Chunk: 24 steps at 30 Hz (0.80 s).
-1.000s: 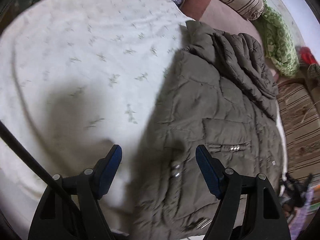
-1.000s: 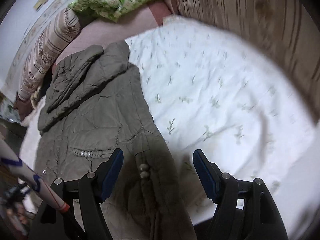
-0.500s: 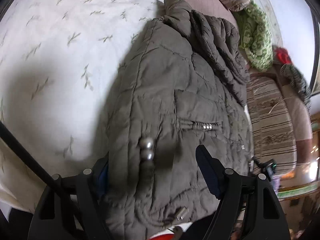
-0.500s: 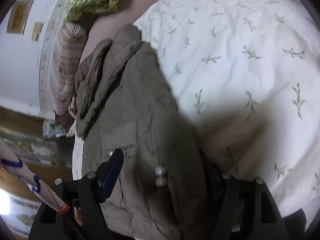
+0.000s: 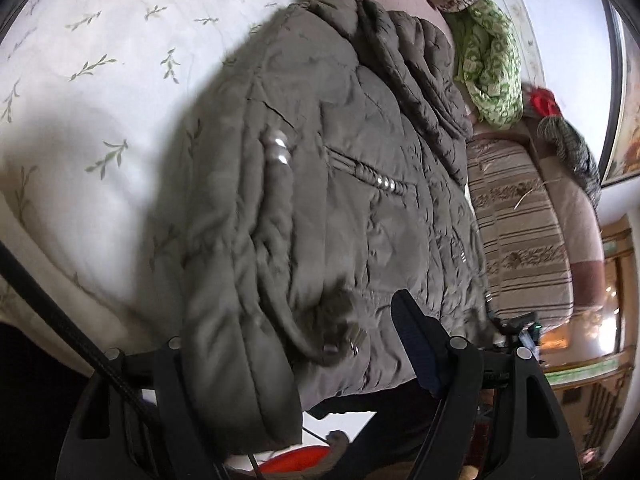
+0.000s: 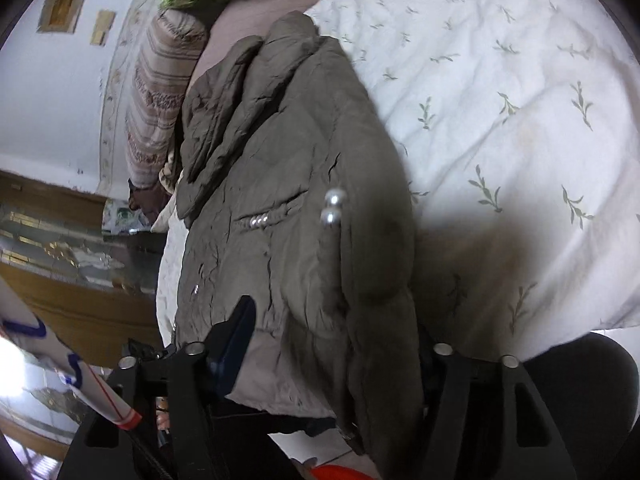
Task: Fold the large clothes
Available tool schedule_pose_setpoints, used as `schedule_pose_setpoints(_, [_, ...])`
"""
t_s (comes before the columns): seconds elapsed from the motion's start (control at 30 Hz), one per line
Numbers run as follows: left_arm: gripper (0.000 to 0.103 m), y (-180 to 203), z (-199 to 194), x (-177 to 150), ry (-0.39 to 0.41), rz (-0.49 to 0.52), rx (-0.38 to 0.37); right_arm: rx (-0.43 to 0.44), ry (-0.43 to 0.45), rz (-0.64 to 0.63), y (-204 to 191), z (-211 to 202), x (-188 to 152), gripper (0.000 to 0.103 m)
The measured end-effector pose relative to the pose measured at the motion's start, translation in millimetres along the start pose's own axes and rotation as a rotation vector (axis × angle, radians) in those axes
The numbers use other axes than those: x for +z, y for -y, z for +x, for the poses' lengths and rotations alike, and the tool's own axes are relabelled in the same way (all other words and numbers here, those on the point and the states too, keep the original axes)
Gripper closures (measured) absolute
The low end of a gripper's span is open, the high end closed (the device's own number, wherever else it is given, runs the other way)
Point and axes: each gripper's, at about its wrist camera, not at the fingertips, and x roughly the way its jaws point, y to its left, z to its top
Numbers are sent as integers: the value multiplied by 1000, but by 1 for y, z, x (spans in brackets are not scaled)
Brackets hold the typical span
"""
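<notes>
An olive quilted jacket (image 5: 328,184) with silver snap studs lies on the white leaf-print bedspread (image 5: 100,80), its hood toward the pillows. It also shows in the right wrist view (image 6: 280,168). My left gripper (image 5: 300,344) straddles the jacket's bottom hem; the jaws stand wide, the left finger hidden under the fabric, the right blue pad (image 5: 416,344) bare. My right gripper (image 6: 332,344) straddles the hem's other side; its left blue pad (image 6: 236,340) shows, the right finger is hidden behind the fabric. The hem hangs over the bed's near edge.
A striped bolster (image 6: 156,92) and a green patterned pillow (image 5: 488,64) lie at the bed's head. A striped cushion (image 5: 520,232) borders the jacket. The bedspread also shows in the right wrist view (image 6: 520,120). An orange object (image 5: 296,464) sits below the bed edge.
Both grippers have moved in low over the jacket's hem, from above the bed to its near edge. The hem fabric now lies between each pair of jaws.
</notes>
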Motion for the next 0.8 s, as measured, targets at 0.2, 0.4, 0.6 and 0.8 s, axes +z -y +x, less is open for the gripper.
schedule_pose_setpoints(0.2, [29,8,-2,-2,34,32,40,79,41,8,-2,-13,-2,48])
schedule_pose_setpoints(0.4, [29,4,8,-9,40,27,68,-1,-33,5,4,15,-18,48])
schedule_pose_setpoints(0.6, [29,26,12,-26,55,125,148,-1,-10,-3,3,22,-22,58])
schedule_pose_setpoints(0.8, [29,40,21,-29,56,166,233,-86,5,34,11,39,-27,57])
